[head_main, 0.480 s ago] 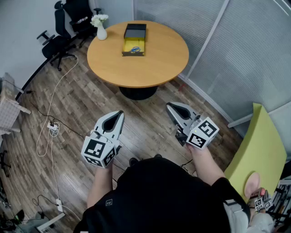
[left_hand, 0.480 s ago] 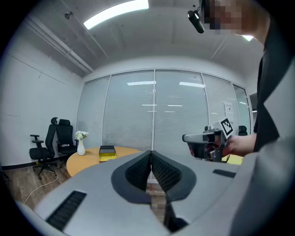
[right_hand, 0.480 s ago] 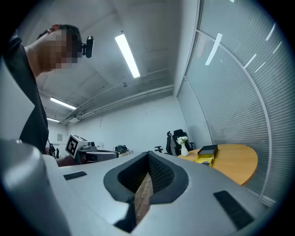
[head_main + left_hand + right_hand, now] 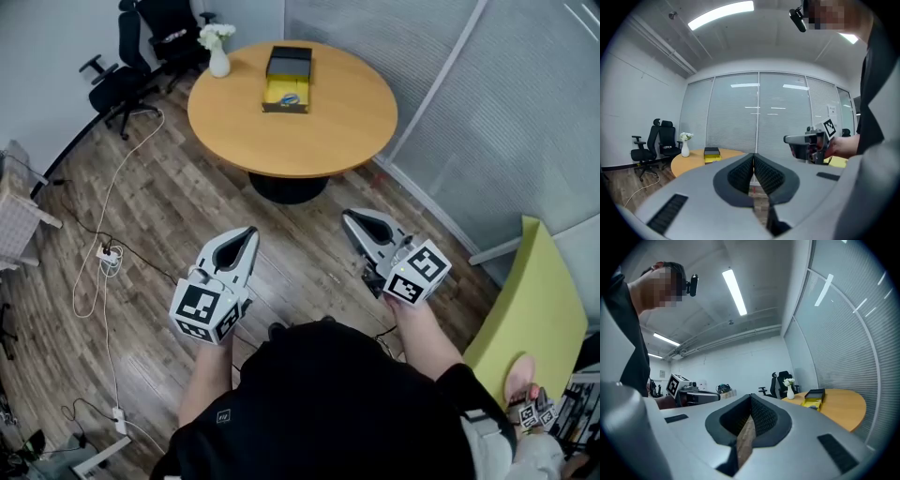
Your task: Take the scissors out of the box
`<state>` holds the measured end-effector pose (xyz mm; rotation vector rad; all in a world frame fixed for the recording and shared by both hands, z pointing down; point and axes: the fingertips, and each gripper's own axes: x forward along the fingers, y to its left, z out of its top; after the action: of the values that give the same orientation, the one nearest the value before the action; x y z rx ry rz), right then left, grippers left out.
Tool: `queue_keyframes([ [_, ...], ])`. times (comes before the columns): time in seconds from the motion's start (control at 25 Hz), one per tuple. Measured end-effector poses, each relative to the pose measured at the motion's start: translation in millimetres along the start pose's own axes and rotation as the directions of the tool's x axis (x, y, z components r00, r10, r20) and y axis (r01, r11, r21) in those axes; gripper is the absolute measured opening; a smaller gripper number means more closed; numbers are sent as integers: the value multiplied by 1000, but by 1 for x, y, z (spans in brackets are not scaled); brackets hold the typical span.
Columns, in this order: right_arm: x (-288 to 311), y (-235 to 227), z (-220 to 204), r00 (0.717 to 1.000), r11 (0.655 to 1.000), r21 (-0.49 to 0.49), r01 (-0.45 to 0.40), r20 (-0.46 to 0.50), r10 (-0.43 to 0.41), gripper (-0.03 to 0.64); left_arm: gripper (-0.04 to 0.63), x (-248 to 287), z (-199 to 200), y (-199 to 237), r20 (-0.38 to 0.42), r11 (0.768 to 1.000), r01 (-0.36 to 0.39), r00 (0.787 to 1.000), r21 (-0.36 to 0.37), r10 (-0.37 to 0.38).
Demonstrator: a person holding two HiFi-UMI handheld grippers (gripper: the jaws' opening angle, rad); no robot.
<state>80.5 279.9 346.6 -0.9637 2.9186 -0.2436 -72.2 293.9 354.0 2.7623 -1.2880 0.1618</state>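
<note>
The box (image 4: pixel 287 81) lies on the far round wooden table (image 4: pixel 309 131); its black lid part (image 4: pixel 289 60) sits behind an open yellow tray. Something small and blue (image 4: pixel 289 97) lies in the tray, too small to make out. My left gripper (image 4: pixel 248 232) and right gripper (image 4: pixel 349 217) hover over the wood floor, well short of the table, both shut and empty. The box (image 4: pixel 711 154) is small and left of the jaws in the left gripper view. In the right gripper view the box (image 4: pixel 814 399) is to the right.
A white vase of flowers (image 4: pixel 217 58) stands at the table's left edge. Black office chairs (image 4: pixel 141 47) stand behind it. Cables and a power strip (image 4: pixel 105 255) lie on the floor at left. A glass partition (image 4: pixel 487 112) runs along the right, and a yellow-green chair (image 4: pixel 539 300) stands nearby.
The table and box have shifted slightly right and up in the head view. Both grippers hold about the same place, still shut.
</note>
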Motion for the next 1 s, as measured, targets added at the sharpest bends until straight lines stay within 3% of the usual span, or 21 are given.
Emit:
queue_keyframes([
  [0.44,50,28,-13,1000,1000,31,-2,-27,3,37,14,-33,-22,40,-6,999,18,1000,-38,-18],
  [0.72,75,-5,-26,999,995,101,1,-41,3,37,14,-8,-23,71,-32,999,11,999,-45,-13],
  [1.0,106,-55,-39,995,988,145,-55,-70,66,37,14,31,-23,100,-61,998,-37,998,-43,34],
])
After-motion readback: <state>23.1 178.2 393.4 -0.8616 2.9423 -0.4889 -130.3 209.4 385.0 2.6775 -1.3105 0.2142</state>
